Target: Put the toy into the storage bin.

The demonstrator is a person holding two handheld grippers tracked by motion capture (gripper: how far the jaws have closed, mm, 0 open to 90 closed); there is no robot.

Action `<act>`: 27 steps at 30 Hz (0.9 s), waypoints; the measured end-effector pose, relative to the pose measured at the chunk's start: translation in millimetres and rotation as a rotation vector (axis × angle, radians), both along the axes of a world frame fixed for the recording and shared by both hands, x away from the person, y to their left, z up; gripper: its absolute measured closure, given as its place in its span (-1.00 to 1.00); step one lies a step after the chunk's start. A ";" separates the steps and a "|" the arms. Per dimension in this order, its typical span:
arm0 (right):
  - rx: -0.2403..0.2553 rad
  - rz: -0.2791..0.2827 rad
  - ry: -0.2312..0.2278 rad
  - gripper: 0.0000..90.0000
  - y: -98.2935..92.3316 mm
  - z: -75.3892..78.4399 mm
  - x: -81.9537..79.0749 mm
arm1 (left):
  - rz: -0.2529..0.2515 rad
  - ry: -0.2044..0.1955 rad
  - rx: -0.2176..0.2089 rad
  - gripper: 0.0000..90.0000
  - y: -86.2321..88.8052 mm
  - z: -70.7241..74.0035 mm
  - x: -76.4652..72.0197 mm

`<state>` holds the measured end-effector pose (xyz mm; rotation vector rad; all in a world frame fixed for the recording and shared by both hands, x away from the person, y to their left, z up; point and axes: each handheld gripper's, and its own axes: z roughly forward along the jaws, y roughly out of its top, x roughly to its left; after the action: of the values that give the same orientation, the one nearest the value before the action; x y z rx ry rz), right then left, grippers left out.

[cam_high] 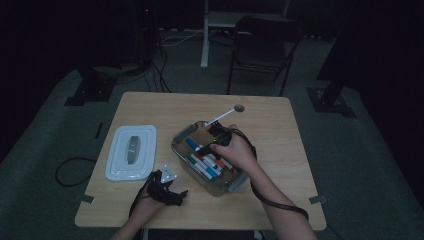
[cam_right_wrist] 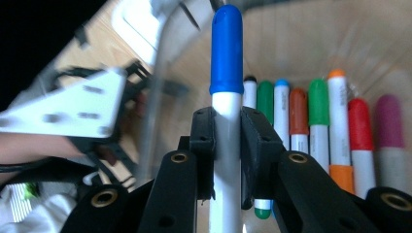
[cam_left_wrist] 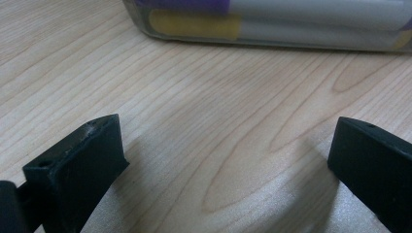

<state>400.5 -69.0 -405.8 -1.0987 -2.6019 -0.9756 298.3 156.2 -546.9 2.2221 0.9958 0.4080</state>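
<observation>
Fingers point(cam_right_wrist: 257, 141) of right gripper point(cam_right_wrist: 227, 133) clamped on white barrel of blue-capped marker point(cam_right_wrist: 226, 53), just below cap. Marker held over clear plastic bin point(cam_high: 181, 139) near table centre, cap aimed toward far left corner of bin. Lying side by side on bin floor: remaining markers point(cam_right_wrist: 318, 119) with green, blue, orange, red and purple caps. Right gripper seen in high view at point(cam_high: 218, 138), hand wrapped round its body. Fingers point(cam_left_wrist: 77, 167) of left gripper point(cam_left_wrist: 228, 167) standing wide apart, nothing between, low over bare wooden table point(cam_left_wrist: 204, 97), just beside bin wall. Left gripper at near left table edge in high view point(cam_high: 167, 189). White lid point(cam_high: 131, 151) flat on table, left of bin, apart from it.
</observation>
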 end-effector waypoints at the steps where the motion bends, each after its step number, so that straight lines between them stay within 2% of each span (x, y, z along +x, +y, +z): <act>1: -0.023 0.009 0.025 0.71 8.6 -11.1 3.1 | 0.001 -0.001 -0.001 -0.99 -0.1 -0.1 0.0; 2: -0.023 0.009 0.025 0.71 8.6 -11.1 3.1 | 0.001 -0.001 -0.001 -0.99 -0.1 -0.1 0.0; 3: -0.045 0.016 0.039 0.71 16.7 -20.1 5.3 | 0.001 -0.001 -0.001 -0.99 -0.1 -0.1 0.0; 6: -0.066 0.021 0.054 0.71 24.4 -27.9 6.7 | 0.001 -0.001 -0.001 -0.99 -0.1 -0.1 0.0; 7: -0.091 0.029 0.068 0.71 31.6 -36.2 7.5 | 0.002 -0.002 -0.002 -0.99 -0.1 -0.2 0.0; 8: -0.091 0.029 0.068 0.71 31.6 -36.2 7.5 | 0.002 -0.002 -0.002 -0.99 -0.1 -0.2 0.0; 9: -0.120 0.033 0.084 0.71 38.3 -46.2 8.4 | 0.002 -0.003 -0.002 -0.99 -0.1 -0.2 0.0; 14: -0.159 0.036 0.109 0.71 43.7 -60.0 11.3 | 0.001 -0.002 -0.001 -0.99 0.0 -0.1 0.0; 16: -0.175 0.041 0.136 0.70 45.6 -65.7 12.0 | 0.002 -0.003 -0.002 -0.99 -0.1 -0.3 0.0; 17: -0.197 0.048 0.127 0.63 46.9 -68.5 11.5 | 0.002 -0.003 -0.001 -0.99 -0.1 -0.3 0.0; 20: -0.180 0.052 0.115 0.59 44.8 -66.9 12.0 | 0.001 -0.002 -0.001 -0.99 -0.1 -0.2 0.0; 21: -0.162 0.046 0.096 0.50 40.7 -62.2 12.5 | 0.001 -0.001 -0.001 -0.99 -0.1 -0.1 0.0; 24: -0.134 0.042 0.073 0.46 34.4 -54.0 12.0 | 0.002 -0.003 -0.002 -0.99 -0.1 -0.2 0.0; 26: -0.105 0.038 0.035 0.43 26.4 -42.2 10.1 | 0.002 -0.002 -0.002 -0.99 -0.1 -0.2 0.0; 27: -0.075 0.033 -0.009 0.35 15.5 -29.1 8.5 | 0.001 -0.001 -0.001 -0.99 -0.1 -0.1 0.0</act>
<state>409.0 -53.5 -434.9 -1.0662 -2.6752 -0.8851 298.3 156.1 -547.0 2.2201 0.9963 0.4094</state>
